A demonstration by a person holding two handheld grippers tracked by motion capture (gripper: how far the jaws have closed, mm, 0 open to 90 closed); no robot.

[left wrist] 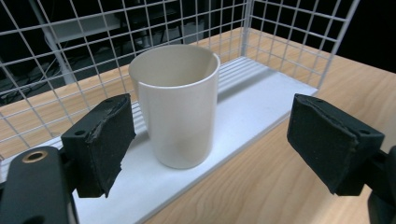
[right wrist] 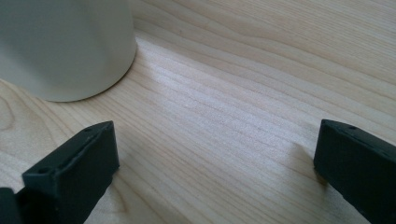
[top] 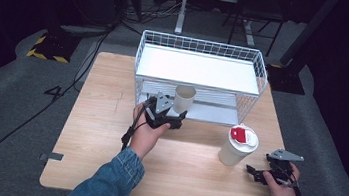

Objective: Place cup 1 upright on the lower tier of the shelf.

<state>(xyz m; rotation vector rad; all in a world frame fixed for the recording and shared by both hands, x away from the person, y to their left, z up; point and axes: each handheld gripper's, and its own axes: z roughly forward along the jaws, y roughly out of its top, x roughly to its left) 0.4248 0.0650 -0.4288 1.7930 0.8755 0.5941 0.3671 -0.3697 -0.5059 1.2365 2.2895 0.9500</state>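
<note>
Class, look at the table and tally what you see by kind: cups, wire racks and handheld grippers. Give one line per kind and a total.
Cups: 2, an open cup on the rack's lower shelf and a lidded cup on the table.
Wire racks: 1.
Grippers: 2, left gripper and right gripper, both open.
Total: 5.

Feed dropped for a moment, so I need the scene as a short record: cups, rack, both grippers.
open cup: upright on the lower shelf of the wire rack, no lid
left gripper: open, jaws either side of the open cup, not touching
lidded cup: upright on the table, red-marked lid
right gripper: open, low over the table, beside the lidded cup
</note>
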